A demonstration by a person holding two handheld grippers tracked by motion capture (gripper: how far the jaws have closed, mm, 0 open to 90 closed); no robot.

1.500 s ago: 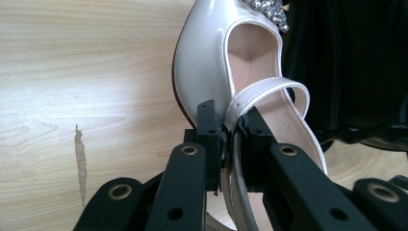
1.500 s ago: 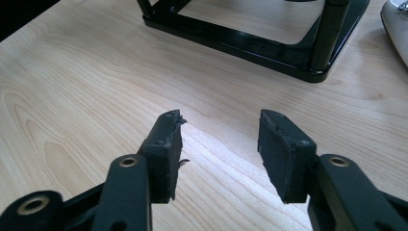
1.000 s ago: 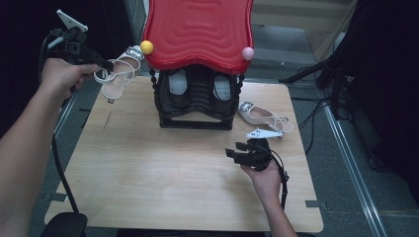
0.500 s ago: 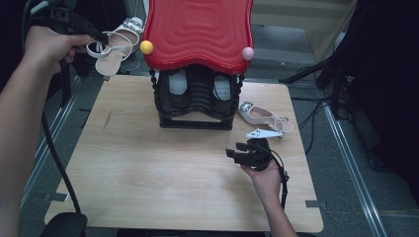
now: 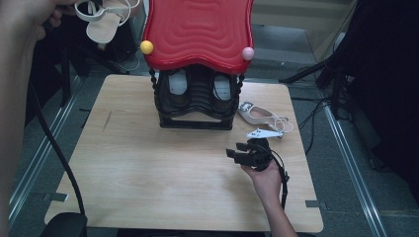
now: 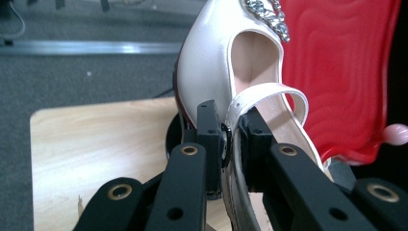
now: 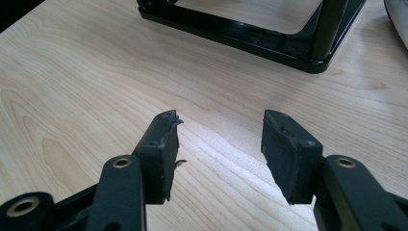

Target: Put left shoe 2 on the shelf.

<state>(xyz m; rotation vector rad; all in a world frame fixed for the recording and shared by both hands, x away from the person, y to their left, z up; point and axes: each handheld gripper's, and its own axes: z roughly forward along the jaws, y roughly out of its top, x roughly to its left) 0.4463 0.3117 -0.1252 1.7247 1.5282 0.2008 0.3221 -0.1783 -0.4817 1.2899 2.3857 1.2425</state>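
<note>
Sandal between left gripper jaws, unbranded, rhinestones at toe.

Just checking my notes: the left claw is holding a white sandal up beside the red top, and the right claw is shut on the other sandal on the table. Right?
Not quite. The right claw is open and holds nothing, as the right gripper view shows. The left claw does hold a white sandal beside the red top.
</note>
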